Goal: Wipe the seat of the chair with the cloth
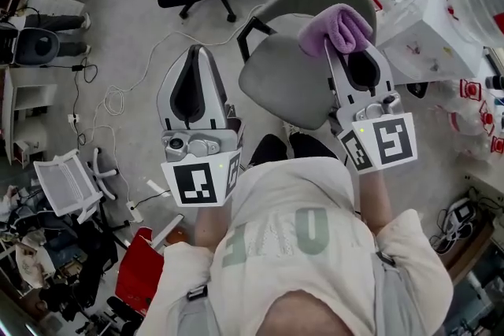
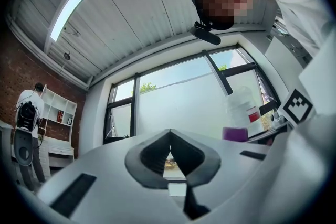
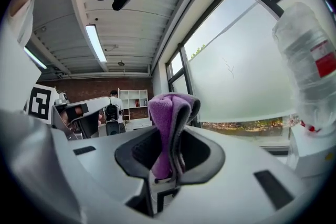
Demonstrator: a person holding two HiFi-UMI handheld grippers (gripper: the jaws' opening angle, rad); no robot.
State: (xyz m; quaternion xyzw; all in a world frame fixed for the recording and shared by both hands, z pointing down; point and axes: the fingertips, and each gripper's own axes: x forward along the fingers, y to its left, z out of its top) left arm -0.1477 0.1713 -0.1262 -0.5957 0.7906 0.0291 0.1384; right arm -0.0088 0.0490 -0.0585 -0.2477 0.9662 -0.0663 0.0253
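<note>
Right tongs (image 1: 340,51) clamp a bunched purple fleece cloth (image 1: 337,26), raised above the grey moulded chair seat (image 1: 287,86); left tongs (image 1: 197,51) sit closed, empty.

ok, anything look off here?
Only the pose: the right gripper, shut on the purple cloth, and the left gripper, shut and empty, both point up at the ceiling, so the cloth looks held off the chair seat. Nothing spilled or damaged.

Chair seat (image 1: 285,84) partly hidden behind cloth (image 1: 337,26), right tool (image 1: 344,45)
</note>
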